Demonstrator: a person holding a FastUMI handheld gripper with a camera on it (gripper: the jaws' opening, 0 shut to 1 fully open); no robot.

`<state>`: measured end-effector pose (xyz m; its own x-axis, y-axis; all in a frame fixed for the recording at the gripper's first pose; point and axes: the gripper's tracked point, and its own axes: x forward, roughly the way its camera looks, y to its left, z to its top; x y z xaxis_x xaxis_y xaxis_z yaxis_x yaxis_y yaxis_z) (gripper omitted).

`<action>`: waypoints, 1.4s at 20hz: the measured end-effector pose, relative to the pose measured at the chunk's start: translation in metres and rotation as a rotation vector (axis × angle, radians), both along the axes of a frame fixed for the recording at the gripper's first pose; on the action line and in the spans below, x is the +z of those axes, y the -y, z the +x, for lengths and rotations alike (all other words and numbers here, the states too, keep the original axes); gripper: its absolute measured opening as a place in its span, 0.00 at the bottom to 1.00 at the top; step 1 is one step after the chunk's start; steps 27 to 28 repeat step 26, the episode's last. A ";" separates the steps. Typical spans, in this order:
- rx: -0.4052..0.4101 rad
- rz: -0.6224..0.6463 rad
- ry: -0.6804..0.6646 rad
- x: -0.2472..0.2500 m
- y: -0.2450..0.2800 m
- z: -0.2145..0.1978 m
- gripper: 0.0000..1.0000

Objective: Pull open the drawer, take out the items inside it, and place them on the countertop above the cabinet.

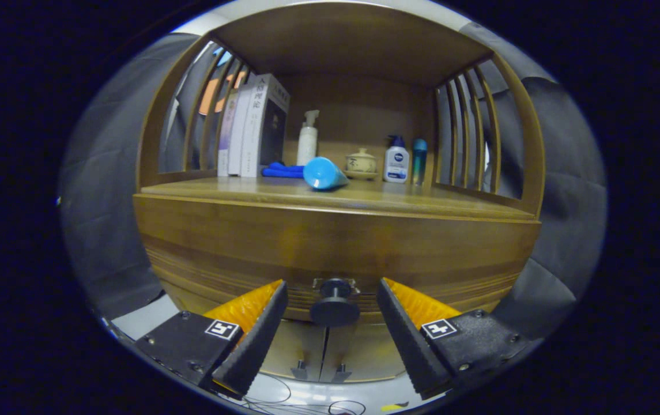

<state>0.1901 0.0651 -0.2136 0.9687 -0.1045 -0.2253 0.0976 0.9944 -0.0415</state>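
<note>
The wooden cabinet's drawer front [335, 248] faces me, and it looks closed. Its dark round knob [335, 305] sits in the gap between my two fingers, touching neither. My gripper [332, 294] is open, its black-and-orange fingers [260, 323] flanking the knob on both sides. Above the drawer runs the countertop [433, 199] inside a wooden shelf frame. A light blue tube [324, 173] lies on its side near the countertop's front middle. The drawer's inside is hidden.
On the countertop stand books [252, 129] at the left, a blue cloth [282, 170], a white pump bottle [308, 141], a small lidded pot [361, 162], a white-and-blue bottle [396, 161] and a teal bottle [419, 160]. Cabinet doors [324, 351] lie below; cables [306, 403] lie on the floor.
</note>
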 end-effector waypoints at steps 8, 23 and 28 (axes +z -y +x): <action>0.049 0.003 0.152 0.068 0.002 -0.080 1.00; 0.089 -0.008 0.223 0.148 0.027 -0.177 1.00; 0.121 -0.013 0.242 0.163 0.018 -0.191 1.00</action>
